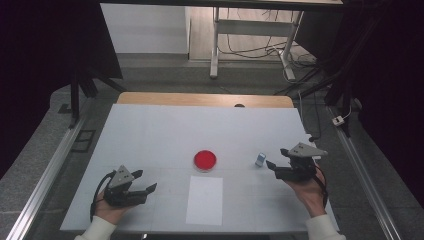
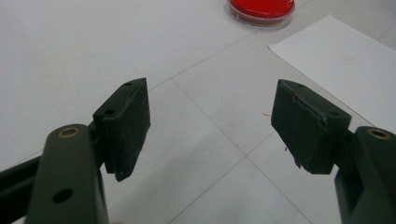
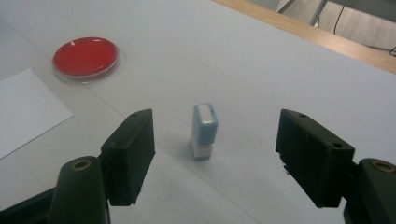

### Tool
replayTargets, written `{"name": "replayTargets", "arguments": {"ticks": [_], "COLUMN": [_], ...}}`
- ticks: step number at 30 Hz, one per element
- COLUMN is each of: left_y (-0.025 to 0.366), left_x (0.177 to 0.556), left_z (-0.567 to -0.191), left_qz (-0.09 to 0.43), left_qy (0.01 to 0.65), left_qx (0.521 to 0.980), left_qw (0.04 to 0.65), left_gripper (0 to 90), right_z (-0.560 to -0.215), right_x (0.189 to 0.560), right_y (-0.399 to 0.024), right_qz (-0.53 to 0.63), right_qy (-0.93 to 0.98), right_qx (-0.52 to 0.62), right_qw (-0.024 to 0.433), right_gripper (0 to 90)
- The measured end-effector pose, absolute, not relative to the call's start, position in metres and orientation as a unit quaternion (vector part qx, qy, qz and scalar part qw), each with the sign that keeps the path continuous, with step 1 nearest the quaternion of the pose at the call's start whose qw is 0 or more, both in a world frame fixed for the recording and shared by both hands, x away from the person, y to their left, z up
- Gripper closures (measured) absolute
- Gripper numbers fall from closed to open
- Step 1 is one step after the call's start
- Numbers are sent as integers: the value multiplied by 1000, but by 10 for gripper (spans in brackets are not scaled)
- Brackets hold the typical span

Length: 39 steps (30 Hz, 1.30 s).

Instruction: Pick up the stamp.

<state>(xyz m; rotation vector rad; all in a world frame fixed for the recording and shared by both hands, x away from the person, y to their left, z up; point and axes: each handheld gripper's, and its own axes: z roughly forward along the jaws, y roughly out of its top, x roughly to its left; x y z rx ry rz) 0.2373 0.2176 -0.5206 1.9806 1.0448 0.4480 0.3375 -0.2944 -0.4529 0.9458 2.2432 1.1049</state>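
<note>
A round red dish point(image 1: 205, 160) point(image 2: 261, 8) point(image 3: 85, 56) sits in the middle of the white table point(image 1: 165, 130). A small pale-blue block with a white base point(image 1: 260, 159) point(image 3: 204, 130) stands upright to its right. A white sheet of paper point(image 1: 205, 200) point(image 2: 345, 60) point(image 3: 23, 109) lies in front of the dish. My right gripper point(image 1: 273, 159) point(image 3: 215, 154) is open, just right of the block, which stands a short way ahead of the gap between its jaws. My left gripper point(image 1: 144, 181) point(image 2: 210, 126) is open near the front left, over bare table, nothing between its jaws.
The table's far edge shows a strip of wood point(image 1: 205, 99) point(image 3: 308, 32). Metal rails point(image 1: 45, 175) run along both sides. Beyond the table stand a white desk frame point(image 1: 250, 30) and loose cables point(image 1: 260, 50) on the floor.
</note>
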Motion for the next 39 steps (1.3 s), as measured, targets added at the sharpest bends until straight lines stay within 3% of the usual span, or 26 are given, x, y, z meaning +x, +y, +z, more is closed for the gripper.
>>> {"name": "replayTargets", "arguments": {"ticks": [29,39], "left_y": [214,214], "left_x": [239,239], "left_z": [-523,-523], "left_qz": [179,179], "left_qy": [410,409], "left_qx": [796,797], "left_qw": [408,407], "left_gripper": [282,281], "right_z": [-463,-471], "right_x": [383,386], "right_y": [-276,-268], "right_qz": [354,342], "right_qy": [847,864], "right_qx": [348,329], "right_qw": [190,172], "right_gripper": [297,421]}}
